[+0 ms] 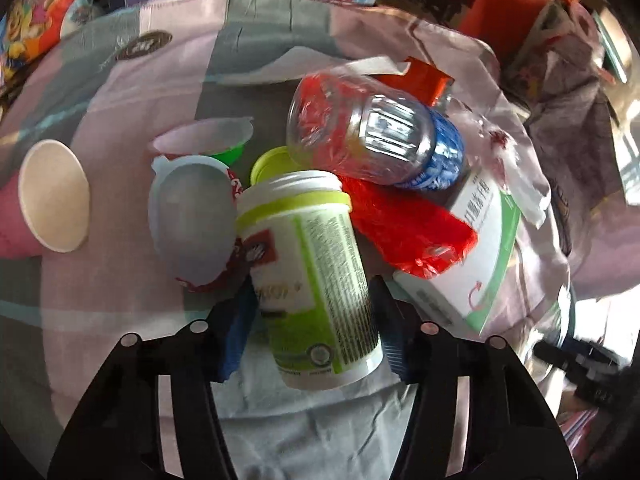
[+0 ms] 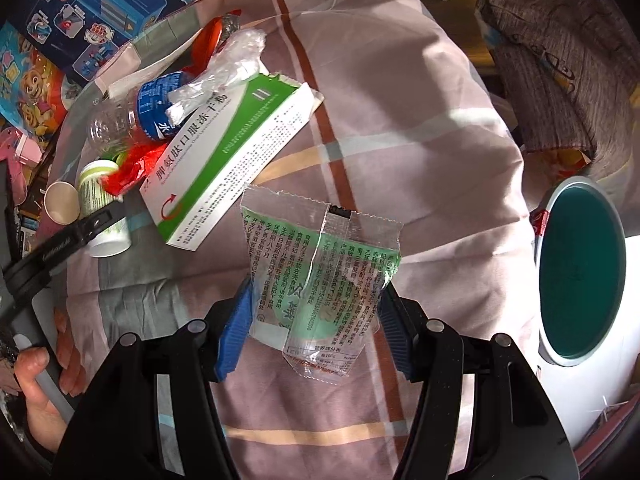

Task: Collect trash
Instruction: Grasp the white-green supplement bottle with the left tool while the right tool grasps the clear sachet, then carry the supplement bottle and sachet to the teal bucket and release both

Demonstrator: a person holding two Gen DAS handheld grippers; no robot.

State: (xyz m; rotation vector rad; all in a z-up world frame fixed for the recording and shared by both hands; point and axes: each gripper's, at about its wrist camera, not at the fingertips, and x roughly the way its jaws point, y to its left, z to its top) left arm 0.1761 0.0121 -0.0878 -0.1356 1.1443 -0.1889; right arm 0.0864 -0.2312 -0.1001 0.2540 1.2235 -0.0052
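The white-and-green bottle point(image 1: 316, 280) lies on its side right between the left claw's point(image 1: 312, 324) blue pads point(image 1: 236, 336), open mouth pointing away, and the pads look pressed against both its flanks. It sits at the near edge of a trash heap on the checked bedsheet point(image 1: 120, 92): a foil-lidded cup point(image 1: 192, 220) touching its left side, a red wrapper point(image 1: 412, 232) just to its right, a clear water bottle point(image 1: 372, 136) lying across the pile beyond, a white-green box point(image 1: 484, 252) further right. A paper cup point(image 1: 52, 196) lies apart on the left.

Over on the right, the clear printed wrapper point(image 2: 320, 276) hangs clamped in the right claw point(image 2: 316, 320), lifted above the sheet. A bin point(image 2: 580, 280) with a teal inside stands at the right edge, and a hand point(image 2: 40, 392) shows bottom left.
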